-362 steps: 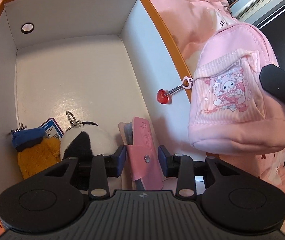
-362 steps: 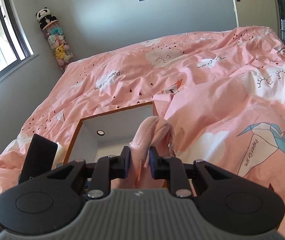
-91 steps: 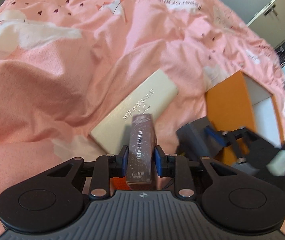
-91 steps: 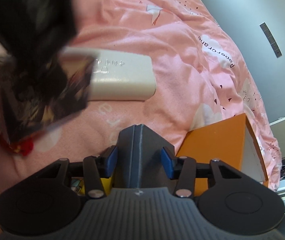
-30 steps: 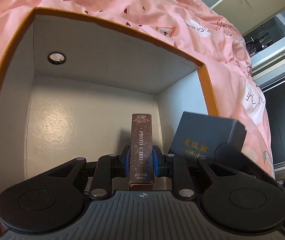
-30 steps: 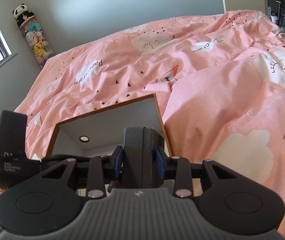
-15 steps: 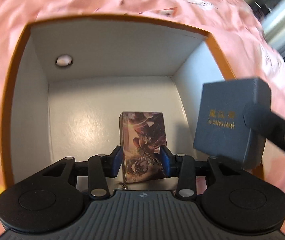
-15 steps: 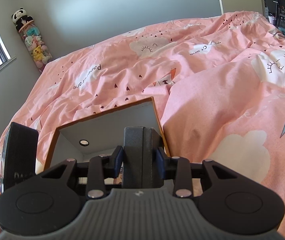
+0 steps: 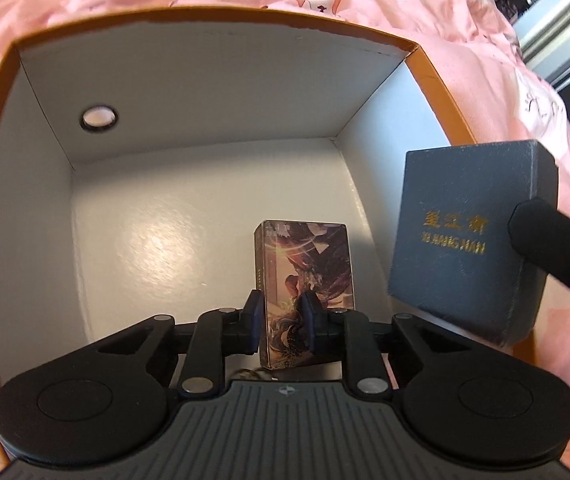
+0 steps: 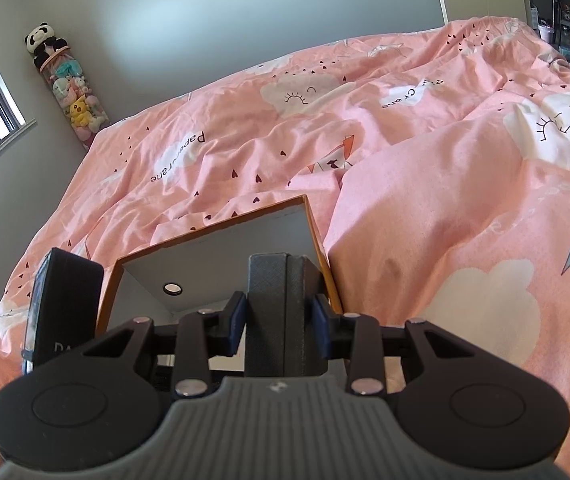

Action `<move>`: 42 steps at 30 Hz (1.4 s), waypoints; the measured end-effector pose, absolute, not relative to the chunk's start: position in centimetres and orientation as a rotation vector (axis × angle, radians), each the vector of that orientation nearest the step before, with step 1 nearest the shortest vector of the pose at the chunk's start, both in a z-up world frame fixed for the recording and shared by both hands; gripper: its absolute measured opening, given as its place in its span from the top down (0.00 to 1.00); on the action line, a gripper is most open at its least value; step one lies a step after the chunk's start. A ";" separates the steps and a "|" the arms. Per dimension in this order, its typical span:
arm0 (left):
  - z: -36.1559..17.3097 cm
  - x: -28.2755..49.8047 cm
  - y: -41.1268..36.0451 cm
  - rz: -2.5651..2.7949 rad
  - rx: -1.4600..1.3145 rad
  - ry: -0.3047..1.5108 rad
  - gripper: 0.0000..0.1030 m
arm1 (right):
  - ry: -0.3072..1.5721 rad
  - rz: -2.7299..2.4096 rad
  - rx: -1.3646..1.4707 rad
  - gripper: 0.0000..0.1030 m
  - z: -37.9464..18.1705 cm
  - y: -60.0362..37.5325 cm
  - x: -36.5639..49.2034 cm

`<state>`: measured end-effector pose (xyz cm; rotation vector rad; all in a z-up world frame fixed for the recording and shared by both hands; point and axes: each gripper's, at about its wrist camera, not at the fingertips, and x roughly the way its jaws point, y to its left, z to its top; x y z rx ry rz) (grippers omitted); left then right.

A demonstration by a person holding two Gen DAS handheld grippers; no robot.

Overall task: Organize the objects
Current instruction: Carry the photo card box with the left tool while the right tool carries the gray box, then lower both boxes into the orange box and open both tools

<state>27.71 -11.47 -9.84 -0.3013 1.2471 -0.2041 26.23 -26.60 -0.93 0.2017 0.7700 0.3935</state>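
My left claw [image 9: 283,320] hangs over the open orange box [image 9: 437,80], pointing steeply down into its white inside. The jaws are drawn nearly together with nothing pinched between them. The photo card pack [image 9: 305,276] lies flat on the box floor below and just beyond my fingertips, picture side up; the right fingertip crosses in front of its artwork, and I cannot tell whether the left one touches its edge. The pack sits toward the right wall of the box, with bare white floor stretching away to the left of my left claw. High on the far wall, up and to the left, is a small round hole [image 9: 98,118].

My right claw [image 10: 279,320] has its blue pads pressed on both sides of the dark grey gift box [image 10: 279,304], holding it on edge so that its narrow side points forward between the fingers. From the left wrist camera the grey box [image 9: 469,248] hovers off to the right of my left claw, over the orange box's right wall, its gold lettering facing me. Ahead of my right claw, past the box, the pink duvet [image 10: 405,160] spreads to the grey wall.
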 end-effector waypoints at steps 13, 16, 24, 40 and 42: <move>-12.6 28.8 -10.4 -0.105 -0.727 1.324 0.78 | 0.768 0.387 0.178 0.64 -0.9 -26.6 26.4; -13.0 28.9 -10.8 -0.130 -0.759 1.329 0.80 | 0.765 0.366 0.164 0.64 -1.0 -26.7 26.4; -13.2 29.3 -10.5 -0.171 -0.719 1.328 0.80 | 0.776 0.362 0.189 0.65 -1.0 -26.9 26.6; -2.4 25.8 -5.8 -0.156 -0.317 0.977 0.80 | 0.897 0.435 0.306 0.65 -3.7 -23.2 27.1; -2.6 25.7 -5.8 -0.150 -0.309 0.969 0.80 | 0.926 0.444 0.317 0.65 -4.4 -22.4 27.5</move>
